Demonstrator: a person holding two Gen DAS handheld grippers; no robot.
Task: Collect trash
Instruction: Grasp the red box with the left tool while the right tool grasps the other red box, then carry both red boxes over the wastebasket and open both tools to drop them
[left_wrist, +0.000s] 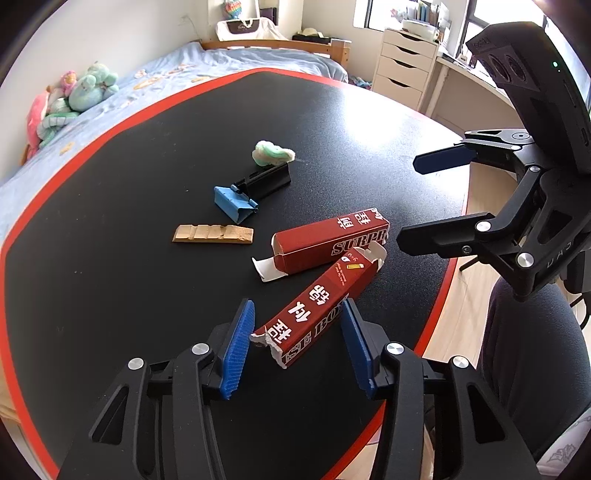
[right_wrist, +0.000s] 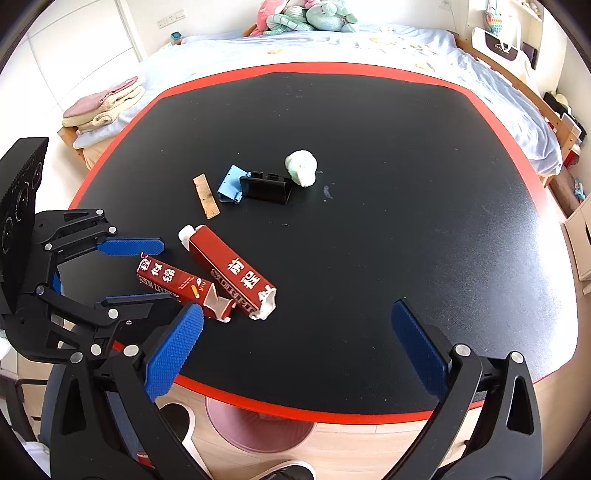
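Observation:
Two torn red cardboard boxes lie on the black table (left_wrist: 110, 258). My left gripper (left_wrist: 299, 347) is open, its blue pads on either side of the near red box (left_wrist: 314, 314), not touching it. The second red box (left_wrist: 332, 240) lies just beyond. Farther off are a cardboard strip (left_wrist: 213, 234), a blue and black piece (left_wrist: 251, 190) and a crumpled green-white wad (left_wrist: 271, 152). My right gripper (right_wrist: 299, 350) is open and empty above the table's front edge; it also shows in the left wrist view (left_wrist: 417, 206). In the right wrist view the left gripper (right_wrist: 147, 273) flanks the near box (right_wrist: 177, 284).
The table (right_wrist: 406, 184) has a red rim. A pink bin (right_wrist: 258, 428) stands on the floor below the front edge. A bed (right_wrist: 332, 44) with plush toys lies behind the table. White drawers (left_wrist: 402, 70) and a desk stand at the back right.

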